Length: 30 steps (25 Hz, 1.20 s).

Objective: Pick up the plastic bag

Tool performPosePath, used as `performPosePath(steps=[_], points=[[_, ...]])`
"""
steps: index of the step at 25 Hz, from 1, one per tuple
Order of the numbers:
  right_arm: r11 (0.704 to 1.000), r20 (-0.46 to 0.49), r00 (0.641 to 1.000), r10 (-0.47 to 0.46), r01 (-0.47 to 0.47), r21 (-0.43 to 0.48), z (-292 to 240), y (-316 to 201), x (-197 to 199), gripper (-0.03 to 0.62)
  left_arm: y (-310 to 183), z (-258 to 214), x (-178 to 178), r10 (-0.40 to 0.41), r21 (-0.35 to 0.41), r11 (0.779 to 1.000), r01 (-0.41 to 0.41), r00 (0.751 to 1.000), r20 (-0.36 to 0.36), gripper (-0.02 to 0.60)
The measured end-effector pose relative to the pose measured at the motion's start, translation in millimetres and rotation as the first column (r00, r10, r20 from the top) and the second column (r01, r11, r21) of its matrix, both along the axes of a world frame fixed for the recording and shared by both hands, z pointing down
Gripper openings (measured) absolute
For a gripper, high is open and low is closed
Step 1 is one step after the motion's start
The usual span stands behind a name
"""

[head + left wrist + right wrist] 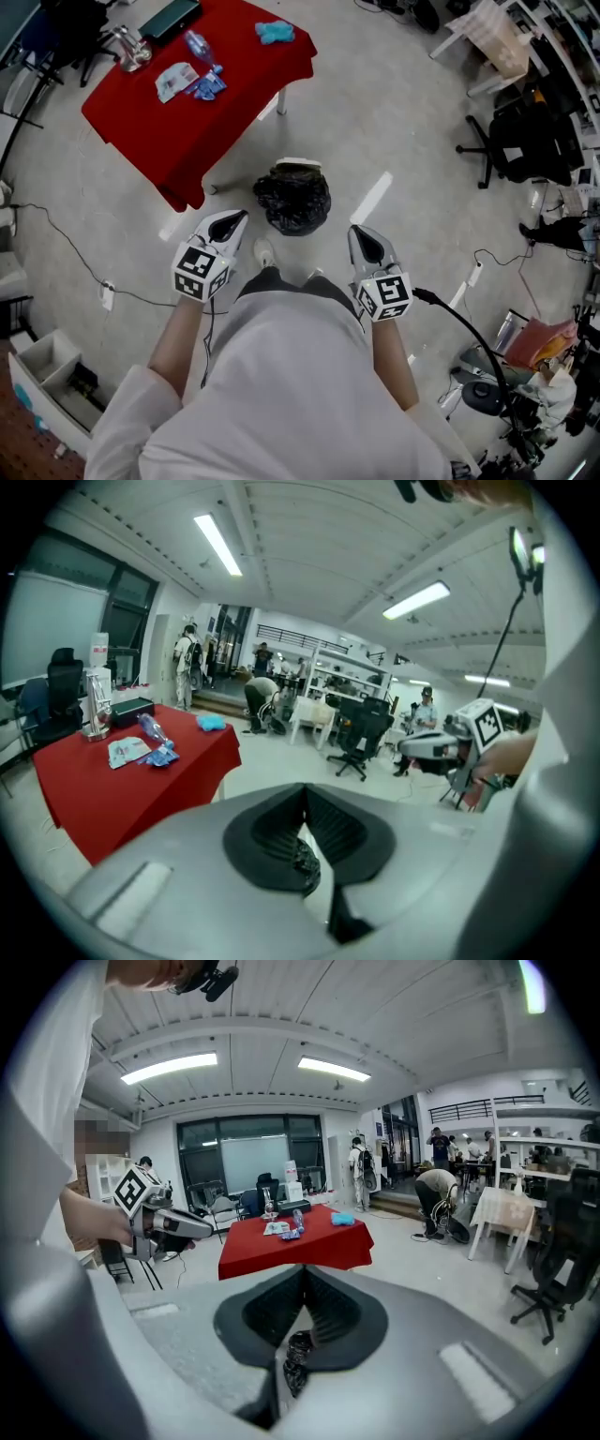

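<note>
A crumpled black plastic bag (292,199) sits on the floor just ahead of the person's feet, with a pale rim showing behind it. My left gripper (233,222) hangs to the bag's left and a little nearer to me, jaws shut and empty. My right gripper (362,235) hangs to the bag's right, also shut with nothing held. In the left gripper view a sliver of the bag (306,860) shows below the closed jaws of the left gripper (303,819). The right gripper view shows the same bag (296,1355) under the right gripper (302,1299).
A table with a red cloth (230,89) stands beyond and left of the bag, carrying a bottle (202,47), a blue cloth (275,33) and packets. A black office chair (525,141) stands at the right. Cables (66,248) trail over the floor. People stand far off.
</note>
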State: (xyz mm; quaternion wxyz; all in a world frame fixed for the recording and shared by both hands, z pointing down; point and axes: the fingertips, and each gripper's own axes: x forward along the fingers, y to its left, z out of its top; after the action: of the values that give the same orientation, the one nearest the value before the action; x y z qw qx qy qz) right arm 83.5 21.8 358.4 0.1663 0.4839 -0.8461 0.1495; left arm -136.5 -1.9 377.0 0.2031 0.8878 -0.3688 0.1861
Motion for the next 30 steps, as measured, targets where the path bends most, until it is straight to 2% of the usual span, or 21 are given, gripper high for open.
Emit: performPosePath(steps=[6,14,21,24,26,28,30], points=[[0.998,-0.026,1.000,-0.004,0.002,-0.055,22,-14,5,0.002,-16,29,6,-0.015,-0.059,0.998,0.014,1.000,-0.010,0.003],[0.988,-0.051,0.995,-0.085,0.078,-0.134,84,-43,18,0.002,-38,83,26,-0.073,-0.113,0.991,0.076,0.997,0.025,0.005],[0.958,-0.066,0.982,-0.177,0.157,-0.238,179,-74,25,0.002,-63,176,41,-0.122,-0.204,0.970,0.131,0.991,0.059,0.005],[0.941,-0.062,0.980,-0.188,0.162,-0.296,234,-81,29,0.002,-70,237,43,-0.151,-0.283,0.945,0.164,0.986,0.070,0.006],[0.927,-0.054,0.981,-0.186,0.157,-0.339,270,-82,32,0.016,-71,279,43,-0.181,-0.354,0.915,0.195,0.981,0.072,0.052],[0.909,-0.047,0.982,-0.183,0.151,-0.388,307,-82,35,0.055,-69,319,41,-0.219,-0.416,0.879,0.234,0.972,0.084,0.055],[0.895,-0.043,0.983,-0.180,0.145,-0.422,342,-85,37,0.057,-69,359,39,-0.245,-0.463,0.846,0.265,0.964,0.105,0.072]])
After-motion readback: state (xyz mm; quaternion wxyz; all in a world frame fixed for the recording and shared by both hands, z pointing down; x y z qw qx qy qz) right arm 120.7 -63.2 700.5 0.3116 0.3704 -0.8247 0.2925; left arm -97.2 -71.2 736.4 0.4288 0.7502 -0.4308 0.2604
